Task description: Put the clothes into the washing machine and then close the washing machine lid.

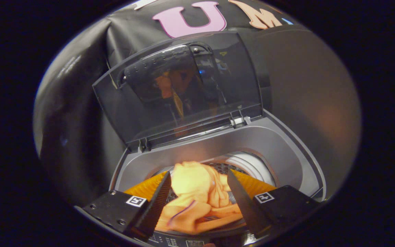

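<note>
Between parted gripper (pixel 199 175) fingers, clothes (pixel 197 200) — drum half-hidden

— Where do the clothes (pixel 197 199) sit?
— In the drum of the washing machine (pixel 279 144), between the spread fingers of the gripper (pixel 199 178), which do not grip them.
— And the lid (pixel 180 89)?
— Raised at twelve o'clock, hinged behind the drum opening.

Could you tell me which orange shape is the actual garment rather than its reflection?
The real garment lies in the drum between the open gripper fingers; the dimmer orange patch up in the raised lid is only its reflection.
</note>
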Available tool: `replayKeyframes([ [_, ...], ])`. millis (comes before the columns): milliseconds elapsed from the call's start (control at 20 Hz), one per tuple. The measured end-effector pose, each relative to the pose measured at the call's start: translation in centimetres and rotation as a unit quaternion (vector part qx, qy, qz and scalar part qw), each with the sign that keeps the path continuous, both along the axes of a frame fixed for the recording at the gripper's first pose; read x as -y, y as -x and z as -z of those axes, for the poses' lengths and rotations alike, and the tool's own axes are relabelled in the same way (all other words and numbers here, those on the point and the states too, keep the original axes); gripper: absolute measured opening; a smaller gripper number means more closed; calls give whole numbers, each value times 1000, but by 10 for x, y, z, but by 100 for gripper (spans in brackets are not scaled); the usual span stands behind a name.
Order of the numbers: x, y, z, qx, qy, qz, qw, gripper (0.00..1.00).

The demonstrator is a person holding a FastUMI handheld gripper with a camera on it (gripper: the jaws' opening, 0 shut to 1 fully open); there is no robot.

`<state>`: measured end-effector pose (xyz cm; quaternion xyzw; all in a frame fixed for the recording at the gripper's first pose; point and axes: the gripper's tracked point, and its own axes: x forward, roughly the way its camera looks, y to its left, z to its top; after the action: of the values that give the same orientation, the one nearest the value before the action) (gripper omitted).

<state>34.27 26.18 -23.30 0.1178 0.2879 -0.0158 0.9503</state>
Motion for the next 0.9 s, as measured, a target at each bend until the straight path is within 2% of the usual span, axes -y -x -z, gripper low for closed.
replayKeyframes([
  [300,0,-1,-25,9,-2,0,1000,98],
  [500,6,-2,-50,23,19,5,1000,98],
  [700,-6,-3,-82,47,33,-25,998,98],
  [900,-12,-12,-117,72,45,-37,996,97],
])
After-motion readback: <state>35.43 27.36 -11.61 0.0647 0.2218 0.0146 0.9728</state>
